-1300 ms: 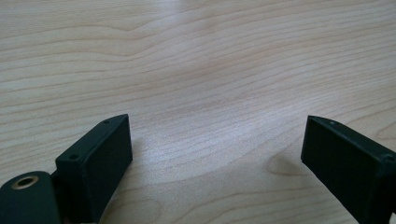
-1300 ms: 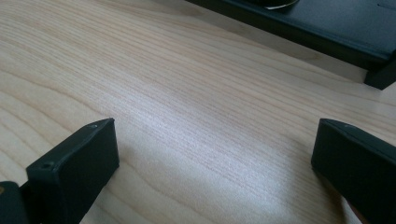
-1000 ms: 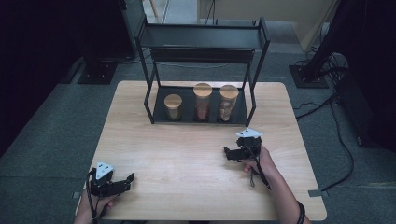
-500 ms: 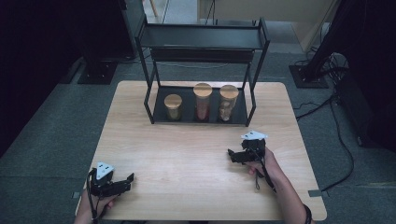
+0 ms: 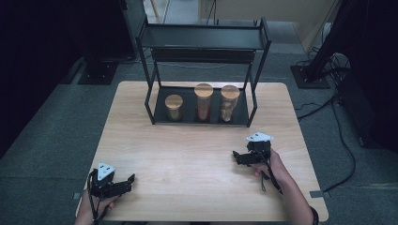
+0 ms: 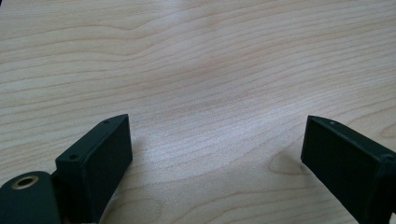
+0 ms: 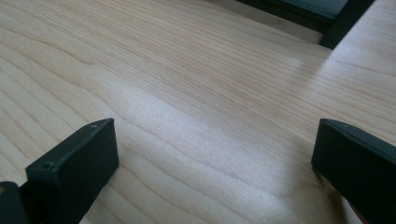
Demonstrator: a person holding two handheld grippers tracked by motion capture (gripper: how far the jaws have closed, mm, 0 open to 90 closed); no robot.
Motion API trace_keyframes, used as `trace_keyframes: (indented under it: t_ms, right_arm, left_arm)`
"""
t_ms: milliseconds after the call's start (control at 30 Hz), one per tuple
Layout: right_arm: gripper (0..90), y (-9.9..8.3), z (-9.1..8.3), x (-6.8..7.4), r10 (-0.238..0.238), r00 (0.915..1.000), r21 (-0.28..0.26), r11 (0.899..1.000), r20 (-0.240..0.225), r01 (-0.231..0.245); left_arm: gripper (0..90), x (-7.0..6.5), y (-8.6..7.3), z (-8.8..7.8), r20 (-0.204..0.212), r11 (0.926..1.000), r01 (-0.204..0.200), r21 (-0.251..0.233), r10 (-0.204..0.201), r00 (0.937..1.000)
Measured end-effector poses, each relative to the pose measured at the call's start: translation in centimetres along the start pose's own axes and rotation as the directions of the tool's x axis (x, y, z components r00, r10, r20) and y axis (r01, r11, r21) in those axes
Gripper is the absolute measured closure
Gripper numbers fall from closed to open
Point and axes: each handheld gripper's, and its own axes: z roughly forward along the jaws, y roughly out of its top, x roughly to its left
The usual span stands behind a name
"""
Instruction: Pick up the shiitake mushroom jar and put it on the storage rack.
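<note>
A pale wooden table (image 5: 197, 187) is set on grey carpet in a dim room, with a black two-tier rack (image 5: 204, 44) at its far edge and three cork-lidded jars (image 5: 203, 102) lined up on the lower shelf. Since a second ago, the right gripper (image 5: 240, 157) has been drawn back from the rack toward the near edge, while the left gripper (image 5: 123, 183) has been kept at the near left corner. Both pairs of jaws are spread wide with nothing between them, only bare wood seen past them in the gripper views. The jars are left well apart from either gripper, so a withdrawal or pause is judged. The jars' contents cannot be made out
</note>
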Motion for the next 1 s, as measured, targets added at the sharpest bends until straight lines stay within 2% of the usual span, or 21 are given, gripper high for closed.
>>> trace_keyframes:
  t_ms: [1000]
  right_arm:
    - [0.1, -2.8, -2.9, -2.4, 0.046, 0.9979, -0.001, 0.999, 0.046, -0.046]
  left_arm:
    - [9.0, -0.1, 0.0, 0.0, -0.011, 0.9999, -0.009, 0.007, 0.009, 0.9999]
